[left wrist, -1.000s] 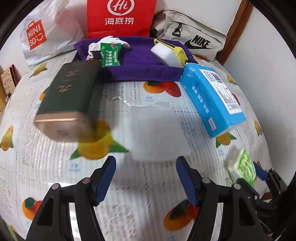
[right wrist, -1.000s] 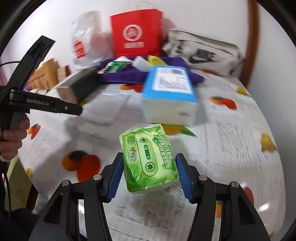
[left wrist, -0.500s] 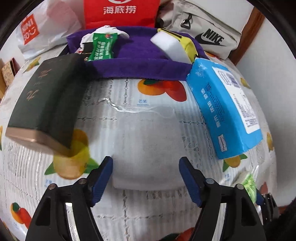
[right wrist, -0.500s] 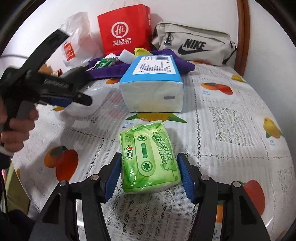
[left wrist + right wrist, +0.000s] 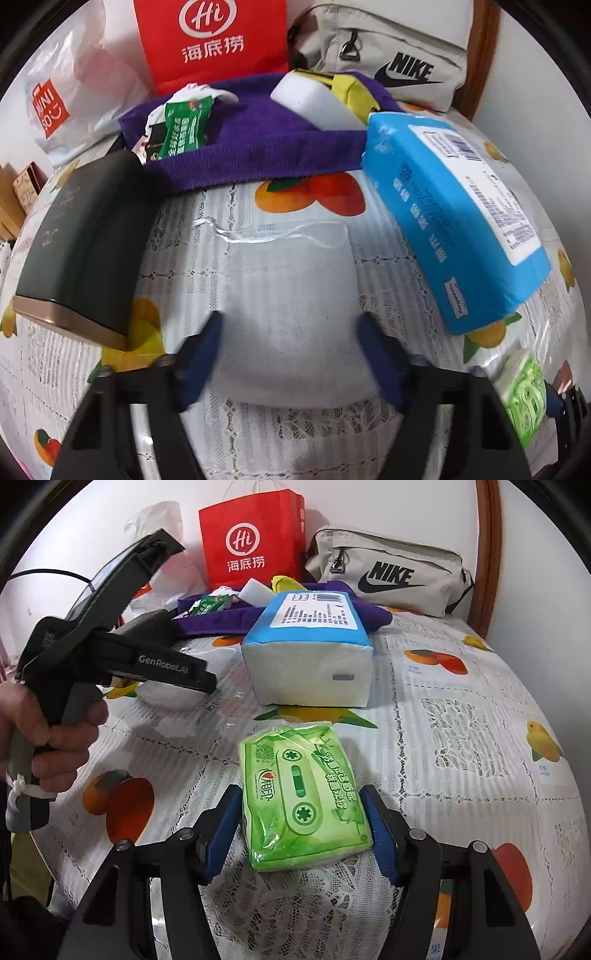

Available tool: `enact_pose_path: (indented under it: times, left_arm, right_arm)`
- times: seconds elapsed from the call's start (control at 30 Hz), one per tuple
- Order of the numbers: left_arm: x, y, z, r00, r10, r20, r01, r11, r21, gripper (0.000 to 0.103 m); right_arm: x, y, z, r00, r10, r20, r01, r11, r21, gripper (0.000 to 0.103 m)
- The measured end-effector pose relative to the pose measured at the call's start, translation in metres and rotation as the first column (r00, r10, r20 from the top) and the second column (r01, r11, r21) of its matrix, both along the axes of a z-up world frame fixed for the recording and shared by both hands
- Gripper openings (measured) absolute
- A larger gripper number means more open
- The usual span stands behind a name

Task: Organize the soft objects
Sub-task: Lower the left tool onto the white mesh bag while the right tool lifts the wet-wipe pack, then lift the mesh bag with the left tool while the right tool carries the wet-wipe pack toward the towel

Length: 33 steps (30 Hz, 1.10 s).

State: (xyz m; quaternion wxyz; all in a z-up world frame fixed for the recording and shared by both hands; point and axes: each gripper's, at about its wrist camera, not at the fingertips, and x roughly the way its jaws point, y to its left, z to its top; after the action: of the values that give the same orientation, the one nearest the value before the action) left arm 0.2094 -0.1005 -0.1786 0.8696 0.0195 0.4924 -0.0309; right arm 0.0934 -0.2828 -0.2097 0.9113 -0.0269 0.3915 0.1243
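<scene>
A clear-wrapped white soft pack (image 5: 288, 295) lies flat on the fruit-print tablecloth (image 5: 258, 435). My left gripper (image 5: 288, 354) straddles its near end, and its jaws are closing with the blurred blue pads right at the pack's sides. A green tissue pack (image 5: 299, 797) lies on the cloth between the jaws of my right gripper (image 5: 299, 830). Those jaws are opening, and a gap shows at the left pad. A big blue tissue pack (image 5: 454, 229) sits to the right. Behind it, a purple cloth bin (image 5: 266, 147) holds a green sachet (image 5: 184, 125) and a white sponge (image 5: 314, 99).
A dark green box (image 5: 85, 236) lies left of the white pack. A red paper bag (image 5: 210, 37), a white shopping bag (image 5: 74, 96) and a grey waist bag (image 5: 388, 51) line the wall. A hand (image 5: 48, 731) holds the left gripper's handle.
My left gripper has come forward and down over the white pack, and its jaws widened, then narrowed at the pack's sides. The right jaws have spread off the green pack, which stays put.
</scene>
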Motion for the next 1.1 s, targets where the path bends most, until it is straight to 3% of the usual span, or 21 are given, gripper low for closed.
enact_pose_path:
  times: [0.07, 0.27, 0.4, 0.77, 1.1]
  left_arm:
    - [-0.004, 0.003, 0.002, 1.000, -0.030, 0.008, 0.030, 1.000, -0.001, 0.041]
    - [-0.027, 0.029, 0.004, 0.998, -0.057, 0.004, 0.057, 0.996, -0.076, 0.016]
    - [-0.049, 0.048, 0.006, 0.998, -0.068, -0.005, 0.067, 0.993, -0.096, 0.014]
    - [-0.100, 0.104, 0.013, 1.000, 0.014, 0.019, -0.011, 0.986, -0.167, 0.011]
    - [-0.119, 0.136, 0.044, 0.993, 0.083, 0.087, -0.063, 0.975, -0.211, 0.011]
  right_arm:
    - [0.000, 0.001, 0.000, 1.000, -0.014, 0.000, 0.014, 1.000, 0.000, 0.063]
    - [-0.006, 0.006, 0.003, 0.998, -0.056, -0.015, 0.056, 0.998, -0.018, 0.059]
    - [-0.010, 0.011, 0.004, 0.997, -0.070, -0.029, 0.069, 0.997, -0.037, 0.059]
    - [-0.017, 0.011, 0.014, 0.984, -0.167, -0.070, 0.166, 0.986, -0.013, 0.059]
    - [-0.030, 0.017, 0.063, 0.984, -0.175, -0.001, 0.175, 0.984, 0.019, 0.059]
